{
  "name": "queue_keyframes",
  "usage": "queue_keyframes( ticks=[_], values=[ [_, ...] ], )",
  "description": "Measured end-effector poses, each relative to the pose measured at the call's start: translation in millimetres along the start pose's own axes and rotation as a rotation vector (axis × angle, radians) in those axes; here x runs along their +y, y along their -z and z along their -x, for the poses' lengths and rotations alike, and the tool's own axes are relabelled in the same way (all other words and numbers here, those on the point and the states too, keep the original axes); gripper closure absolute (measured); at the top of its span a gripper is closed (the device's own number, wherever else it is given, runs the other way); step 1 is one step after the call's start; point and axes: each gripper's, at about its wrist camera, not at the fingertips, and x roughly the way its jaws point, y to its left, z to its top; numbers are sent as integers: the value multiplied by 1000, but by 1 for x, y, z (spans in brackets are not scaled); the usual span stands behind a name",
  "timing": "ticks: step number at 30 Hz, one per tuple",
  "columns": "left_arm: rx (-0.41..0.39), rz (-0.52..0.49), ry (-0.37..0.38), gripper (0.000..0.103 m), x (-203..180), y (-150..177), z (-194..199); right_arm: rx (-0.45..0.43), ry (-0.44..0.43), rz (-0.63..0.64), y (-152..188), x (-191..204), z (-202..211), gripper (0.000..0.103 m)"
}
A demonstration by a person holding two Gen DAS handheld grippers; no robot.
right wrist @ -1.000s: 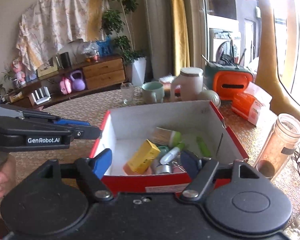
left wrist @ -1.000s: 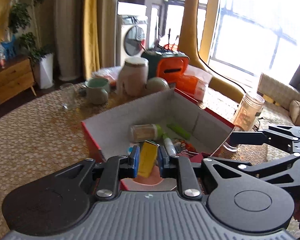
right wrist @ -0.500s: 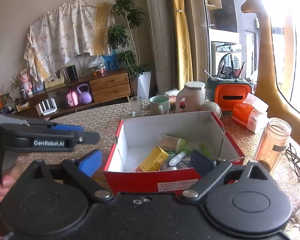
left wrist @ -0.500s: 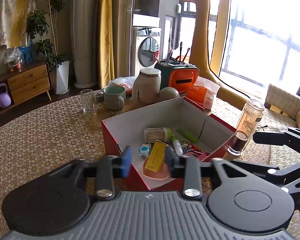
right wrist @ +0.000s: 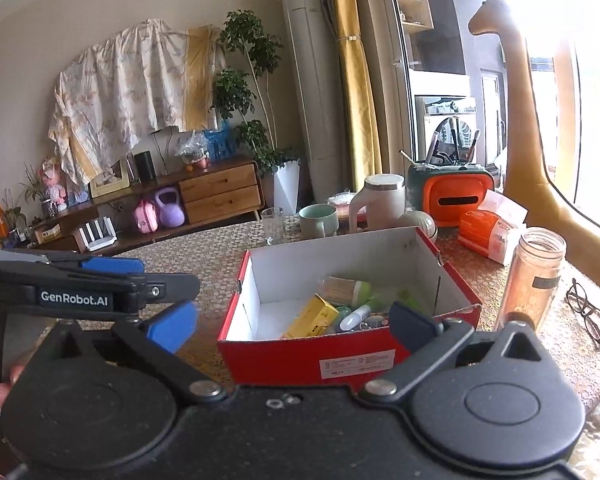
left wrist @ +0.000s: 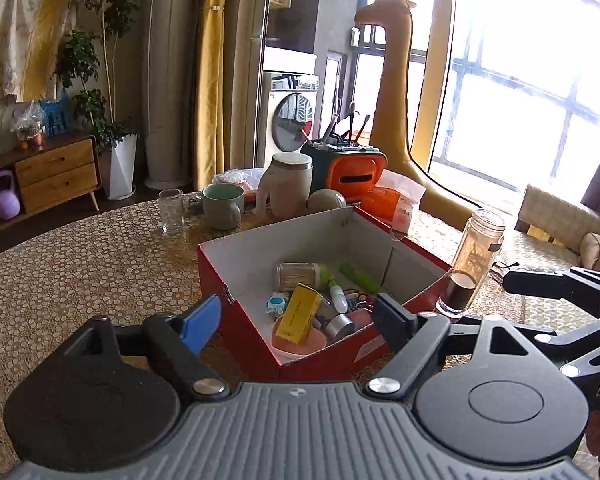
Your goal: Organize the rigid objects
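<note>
My left gripper (left wrist: 300,316) is letting go, jaws spreading with nothing pinched; my right gripper (right wrist: 292,322) is also widening, empty. Small clutter low in the red box (left wrist: 340,356) at 12 o'clock is hard to make out. The yellow carton (left wrist: 300,314), clamped in my left jaws a second ago, now leans inside on a pink dish (left wrist: 300,342), beside a toothpick jar (left wrist: 300,276) farther back.

You get strong daylight from the window (left wrist: 540,92) on the right, blown out to white glare (worse in the right wrist view). The wall (right wrist: 60,40) stays dimmer. Both fisheye pictures bend straight lines near the edges; the table (left wrist: 80,264) looks sharp.
</note>
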Motion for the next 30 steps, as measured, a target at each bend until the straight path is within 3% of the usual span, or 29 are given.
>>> queue_keyframes(
  ticks=[5,30],
  values=[
    [-10,-6,-4,1,-3,4,5,-17,22,-14,4,-1,6,0],
    [1,39,33,1,1,12,6,19,58,-71,17,-3,6,0]
  ],
)
